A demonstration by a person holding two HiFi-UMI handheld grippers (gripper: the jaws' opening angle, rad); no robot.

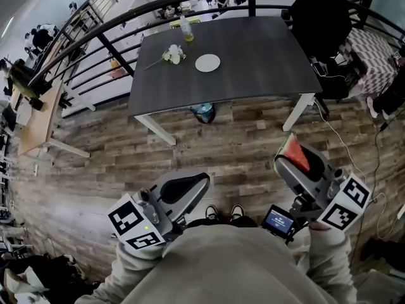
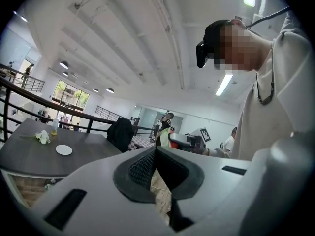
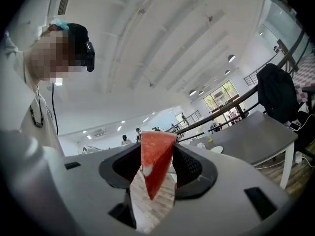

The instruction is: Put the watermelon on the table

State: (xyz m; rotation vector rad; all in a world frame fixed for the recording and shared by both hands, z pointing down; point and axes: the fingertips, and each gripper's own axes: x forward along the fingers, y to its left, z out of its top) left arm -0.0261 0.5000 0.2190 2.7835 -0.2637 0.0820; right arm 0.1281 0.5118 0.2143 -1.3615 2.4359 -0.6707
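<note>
A red watermelon slice (image 1: 297, 153) with a green rind sits between the jaws of my right gripper (image 1: 288, 159), which is shut on it, low at the right of the head view. In the right gripper view the slice (image 3: 154, 163) stands upright between the pads, point down. My left gripper (image 1: 201, 181) is shut with nothing in it; its tips meet in the left gripper view (image 2: 155, 152). The dark grey table (image 1: 253, 56) stands ahead across the wooden floor, well apart from both grippers.
On the table are a white plate (image 1: 208, 63), a small bunch of white flowers (image 1: 173, 54) and a bottle (image 1: 186, 29). A black railing curves behind it. A chair draped in black (image 1: 323, 18) stands at its right end. Cables lie on the floor at right.
</note>
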